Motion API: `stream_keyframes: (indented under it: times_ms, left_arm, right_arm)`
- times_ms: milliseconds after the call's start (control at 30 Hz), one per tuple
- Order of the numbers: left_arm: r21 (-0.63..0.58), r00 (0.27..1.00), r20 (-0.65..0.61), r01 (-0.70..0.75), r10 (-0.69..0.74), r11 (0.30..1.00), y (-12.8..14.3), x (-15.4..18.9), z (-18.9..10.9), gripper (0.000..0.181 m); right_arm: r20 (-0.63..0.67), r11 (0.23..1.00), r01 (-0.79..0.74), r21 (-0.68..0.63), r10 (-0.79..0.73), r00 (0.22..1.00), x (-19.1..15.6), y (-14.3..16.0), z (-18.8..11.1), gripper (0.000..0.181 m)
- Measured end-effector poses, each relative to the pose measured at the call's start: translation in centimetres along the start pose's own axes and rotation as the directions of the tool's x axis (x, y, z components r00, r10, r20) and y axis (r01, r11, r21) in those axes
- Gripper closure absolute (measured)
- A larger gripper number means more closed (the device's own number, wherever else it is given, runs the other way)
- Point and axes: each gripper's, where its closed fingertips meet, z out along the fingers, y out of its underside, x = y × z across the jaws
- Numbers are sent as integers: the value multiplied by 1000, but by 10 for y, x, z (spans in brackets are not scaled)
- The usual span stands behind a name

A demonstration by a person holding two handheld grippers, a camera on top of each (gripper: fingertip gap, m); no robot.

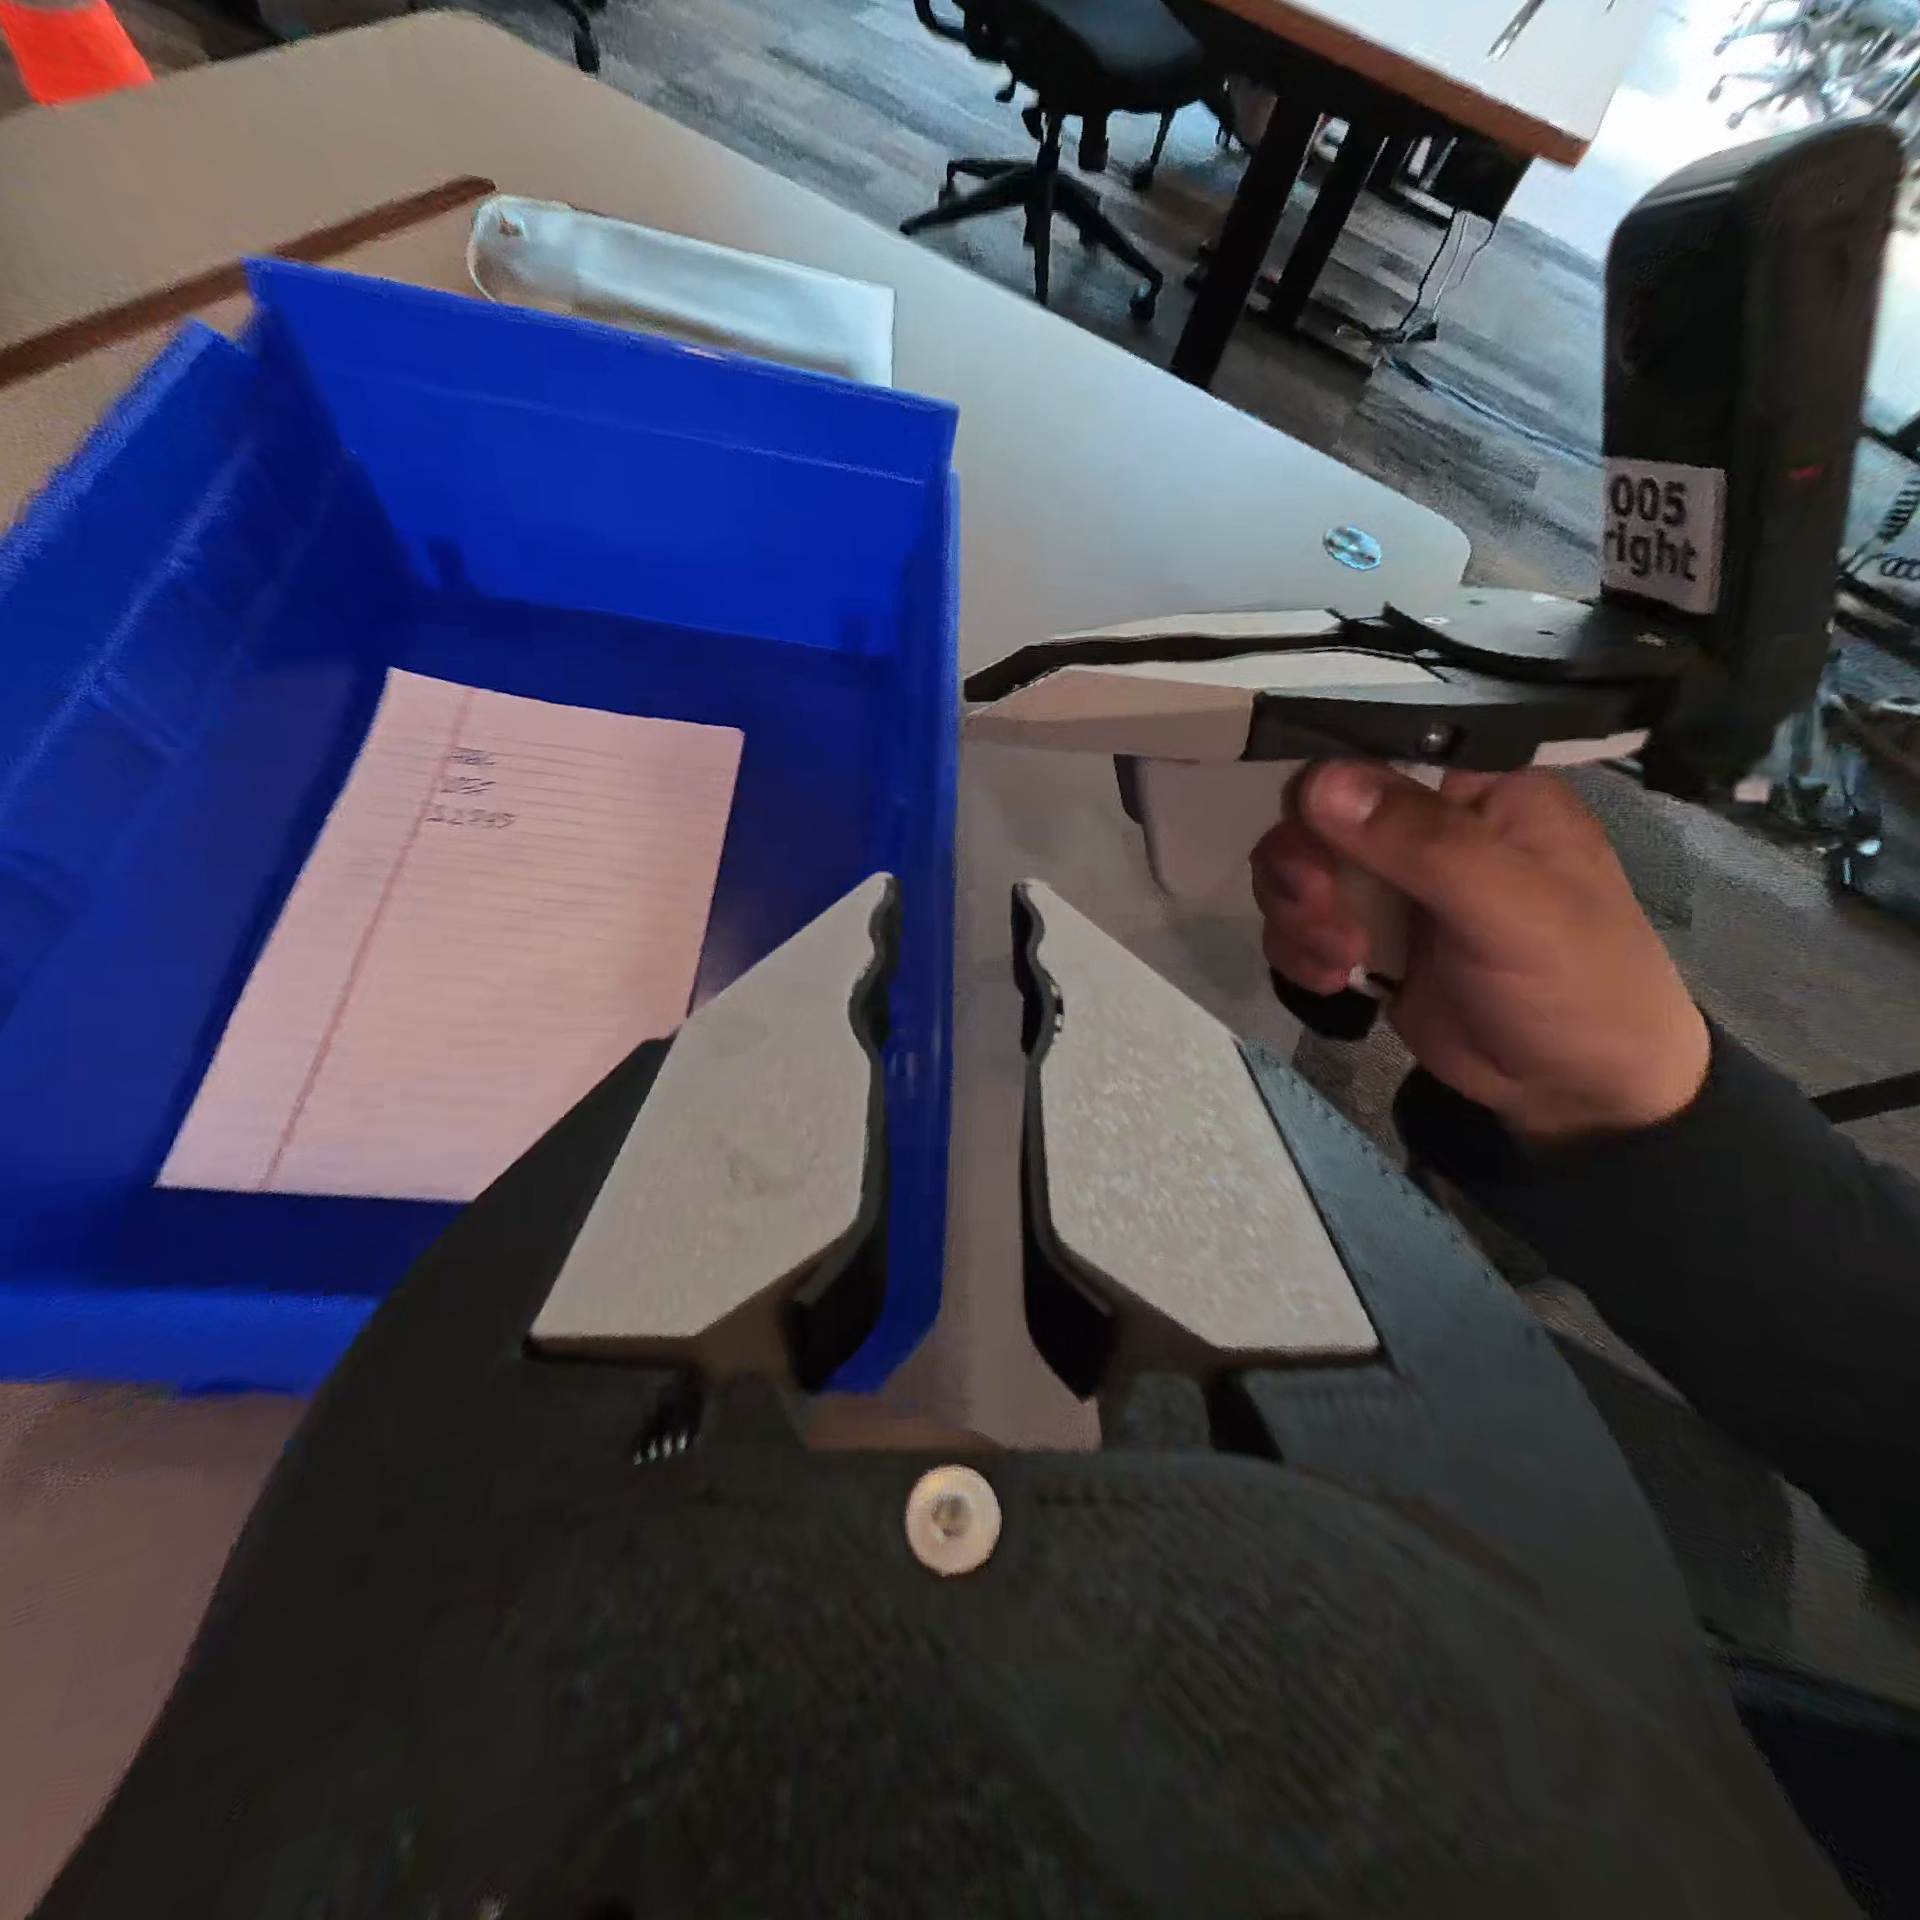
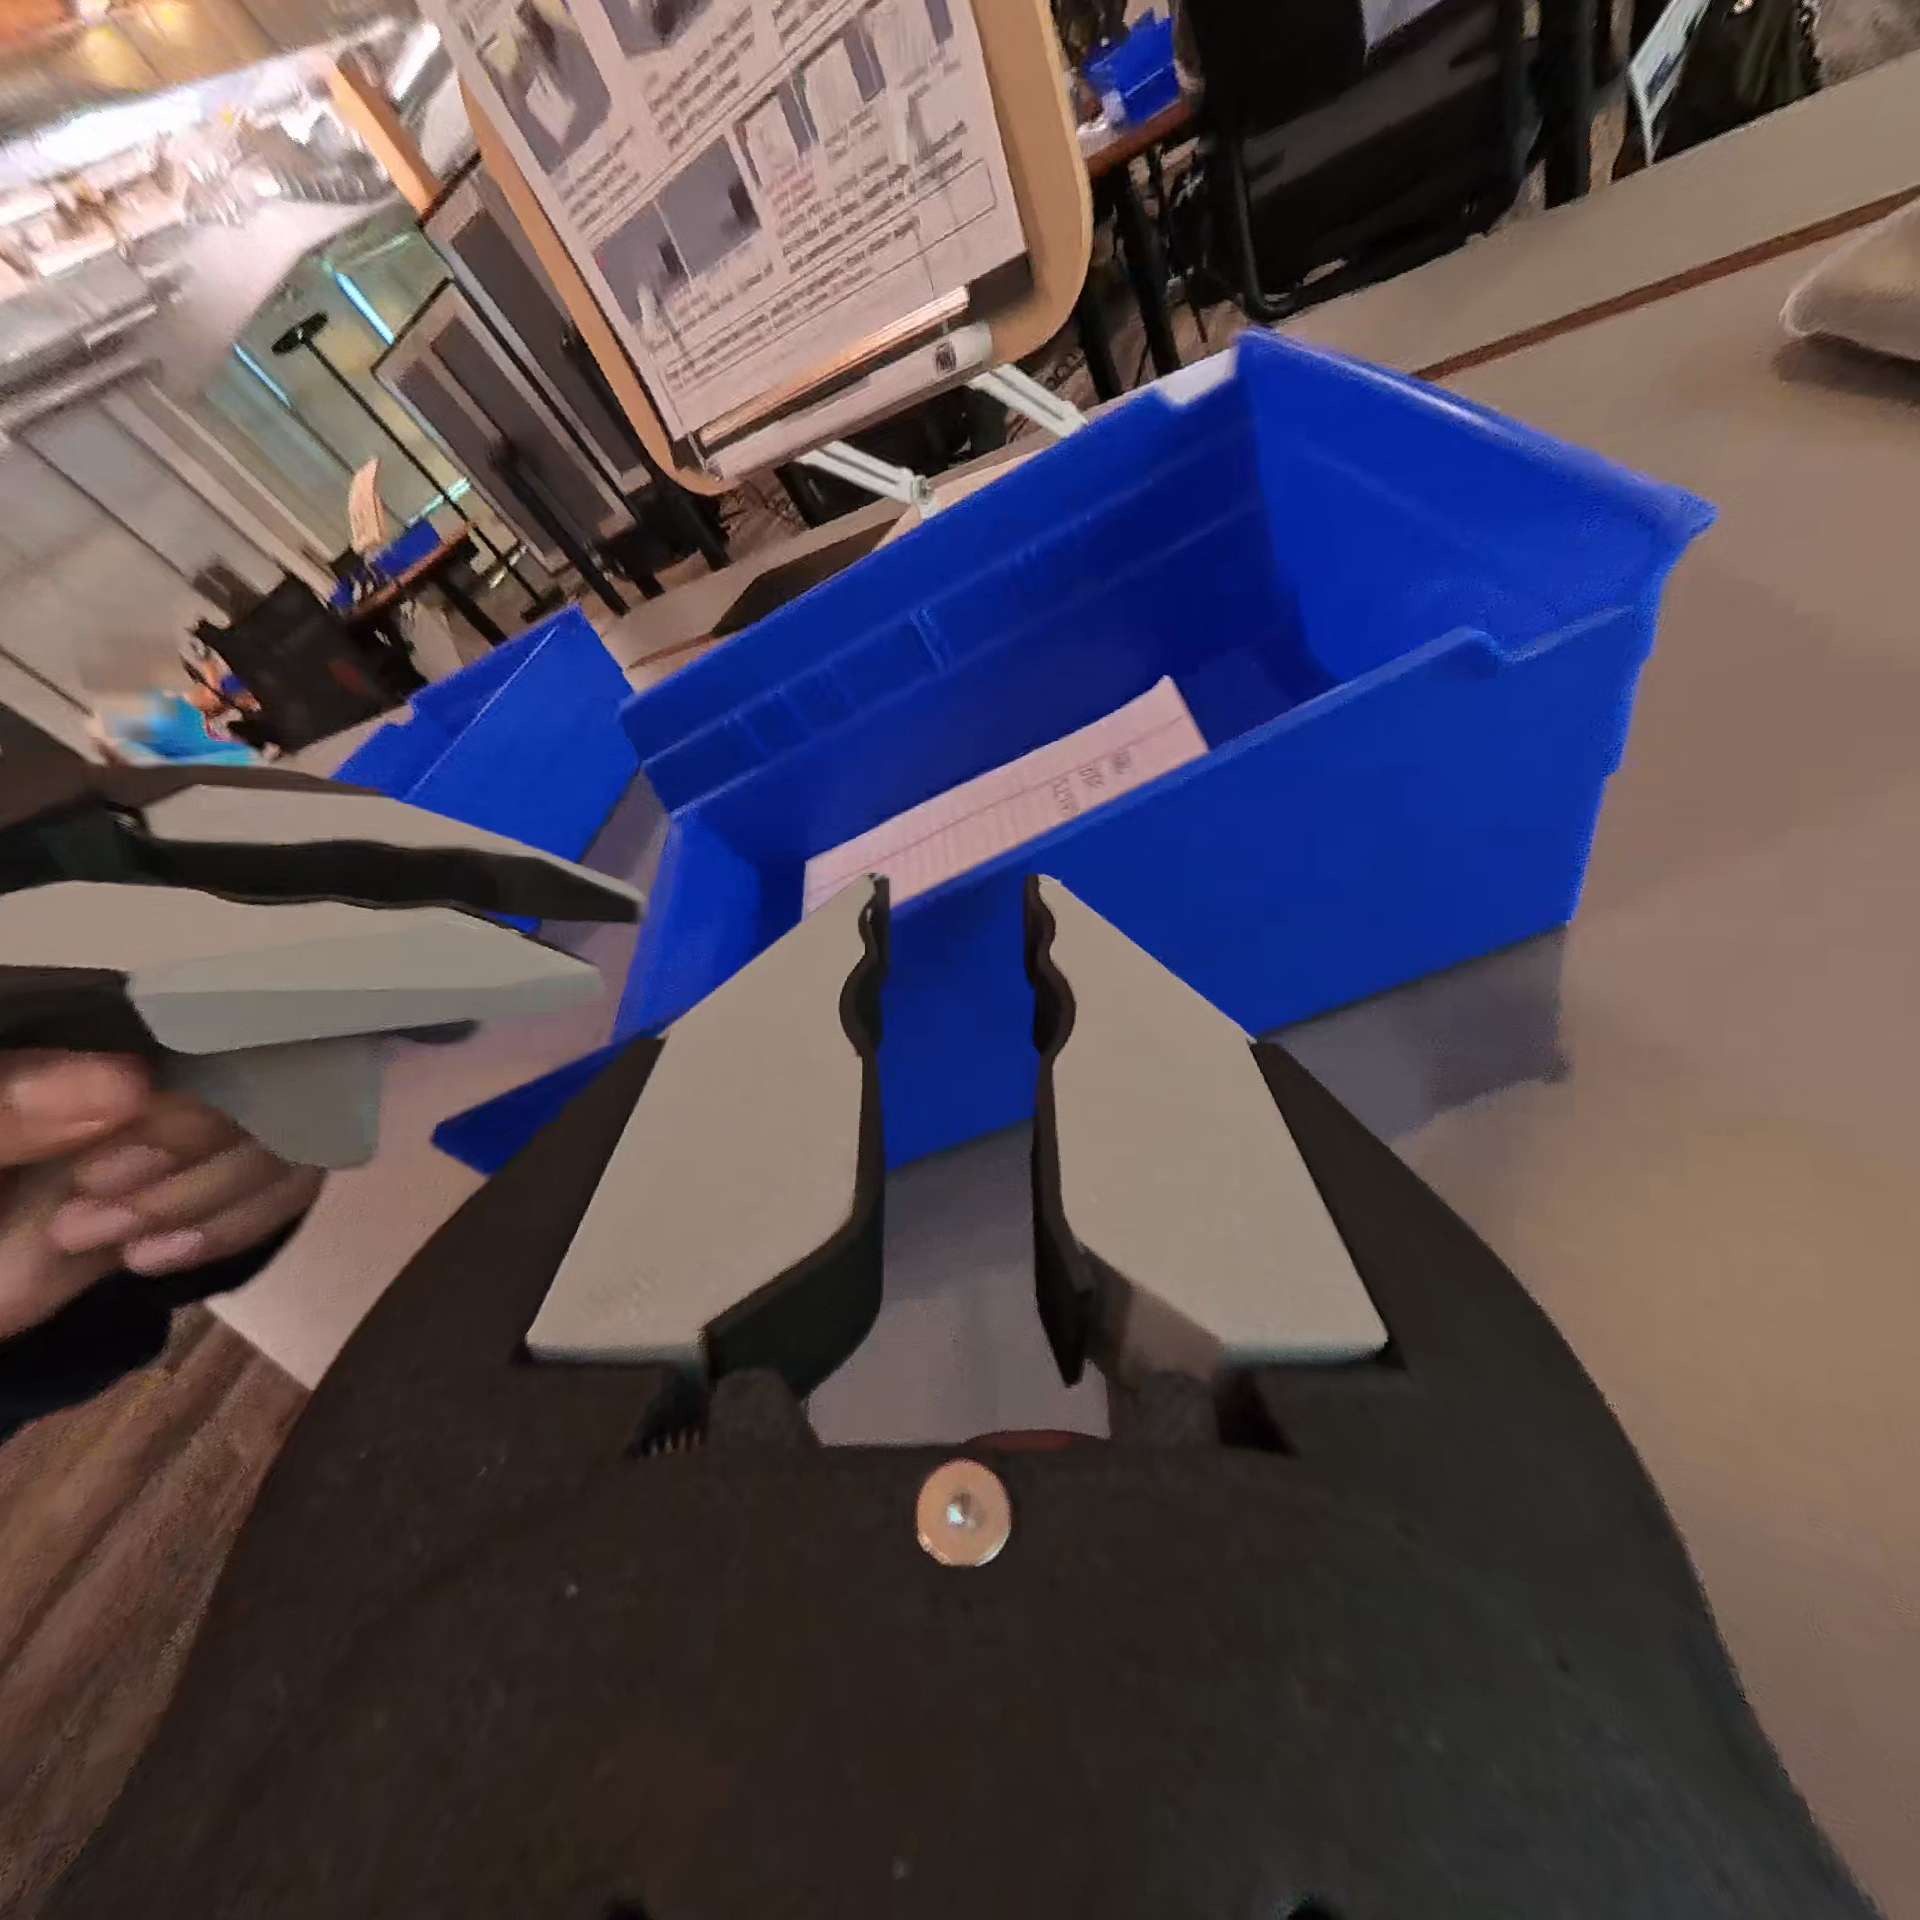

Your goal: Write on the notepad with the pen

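Note:
A pale pink lined notepad (image 1: 468, 935) with a few written lines lies flat on the floor of a blue plastic bin (image 1: 623, 488); it also shows in the right wrist view (image 2: 997, 821) inside the bin (image 2: 1299, 821). No pen shows in either view. My left gripper (image 1: 954, 899) is open and empty, over the bin's near right corner. My right gripper (image 2: 954, 894) is open and empty, in front of the bin's side wall. The right gripper (image 1: 987, 701) also shows in the left wrist view beside the bin; the left gripper (image 2: 613, 935) shows in the right wrist view.
The bin stands on a grey table (image 1: 1091, 436). A second blue bin (image 2: 499, 727) stands behind it. A silver pouch (image 1: 665, 281) lies past the bin. A poster board (image 2: 779, 208), office chairs (image 1: 1049, 135) and another desk stand farther off. There is about 8 cm between the tips of the two grippers.

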Motion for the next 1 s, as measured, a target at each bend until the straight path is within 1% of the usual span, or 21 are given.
stream_keyframes:
  times_ms: [67,167,233,300,333,367,400,433,500,533,567,600,633,700,733,800,867,933,967,1000]
  left_arm:
    - [75,1000,2,-31,31,997,6,-5,-31,161]
    - [128,997,39,-64,60,990,27,-23,-81,161]
    - [153,992,108,-80,64,985,42,-45,-115,162]
    - [164,986,156,-86,61,983,58,-70,-144,168]
    - [132,986,157,-83,62,988,70,-82,-152,172]
    - [74,981,189,-68,53,995,85,-101,-158,173]
    - [15,965,257,-55,49,998,100,-125,-164,173]
    - [-30,943,327,-47,54,998,113,-149,-171,173]
    - [-90,895,442,-14,53,996,135,-193,-186,175]
    - [-108,881,472,20,33,994,145,-209,-193,179]
    - [-110,910,414,47,3,993,152,-209,-194,181]
    - [-92,927,369,98,-58,991,157,-208,-197,181]
    - [-74,934,341,137,-104,988,161,-210,-201,181]
    - [-43,934,330,162,-139,986,171,-217,-214,181]
    - [-39,935,321,175,-153,984,178,-220,-222,181]
    - [-61,936,297,214,-187,975,196,-227,-240,181]
    - [-64,905,367,253,-213,965,215,-249,-264,181]
    - [-11,869,410,309,-277,951,225,-267,-288,181]
    - [4,848,434,337,-305,942,231,-275,-300,181]
    - [18,822,467,358,-324,934,237,-283,-313,181]
  right_arm:
    - [34,998,65,1,-65,997,-15,3,-3,160]
    - [29,982,180,-55,-178,984,-41,14,3,159]
    - [106,965,250,-83,-241,965,-80,22,8,157]
    - [236,939,323,-116,-290,928,-132,38,15,158]
    - [288,915,373,-153,-320,903,-155,53,20,160]
    - [319,876,432,-215,-355,879,-171,71,27,163]
    - [332,825,489,-282,-394,857,-179,90,35,163]
    - [322,775,534,-339,-437,840,-180,107,44,164]
    - [242,700,566,-435,-515,822,-163,125,59,175]
    - [203,684,563,-464,-537,819,-151,127,63,181]
    - [185,682,553,-479,-537,823,-143,126,63,181]
    - [178,689,536,-487,-523,834,-136,125,60,181]
    - [154,692,517,-504,-517,842,-124,122,54,181]
    - [82,672,491,-554,-542,836,-90,114,36,181]
    - [53,675,472,-567,-542,839,-72,108,27,181]
    - [20,701,403,-589,-485,874,-38,100,12,181]
    - [-61,722,330,-608,-458,887,5,86,4,181]
    - [-145,680,281,-678,-498,855,52,81,-6,181]
    - [-160,656,254,-711,-501,850,67,81,-11,181]
    - [-171,648,231,-726,-495,852,76,81,-15,181]
